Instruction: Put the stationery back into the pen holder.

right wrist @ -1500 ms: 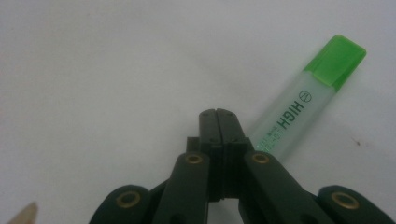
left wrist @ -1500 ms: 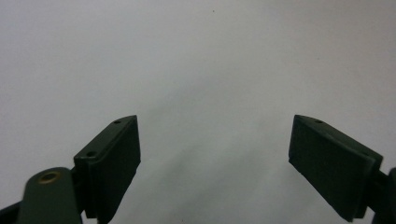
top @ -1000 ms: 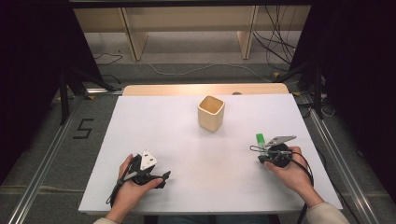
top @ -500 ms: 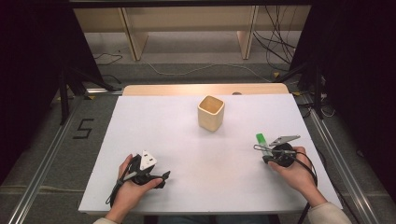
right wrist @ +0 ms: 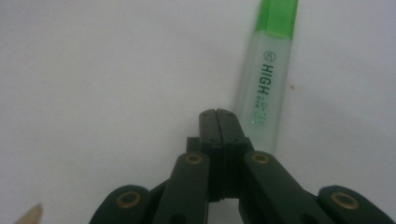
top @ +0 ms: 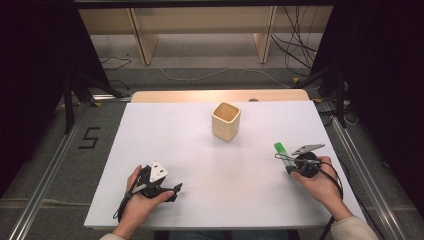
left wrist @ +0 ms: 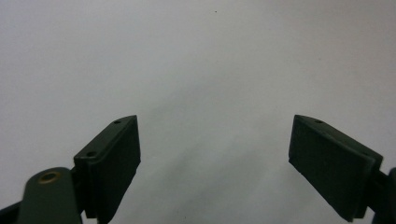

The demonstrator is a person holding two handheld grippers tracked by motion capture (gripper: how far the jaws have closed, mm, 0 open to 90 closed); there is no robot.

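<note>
Green highlighter (right wrist: 266,93) flat on the white table (top: 200,135), just beside the right gripper (right wrist: 218,114), outside its closed, empty jaws, left gripper (left wrist: 215,149) jaws spread wide, well apart from the highlighter

A white tabletop (top: 220,165) w/ a pale wood strip (top: 220,95) along its far edge is seen under even light. Grey floor (top: 75,160) is marked "5" (top: 90,137) at left. Metal rails (top: 45,190) run along both sides. Wooden shelving (top: 200,20) & loose cables (top: 295,50) are seen at far; both sides are dark.
</note>
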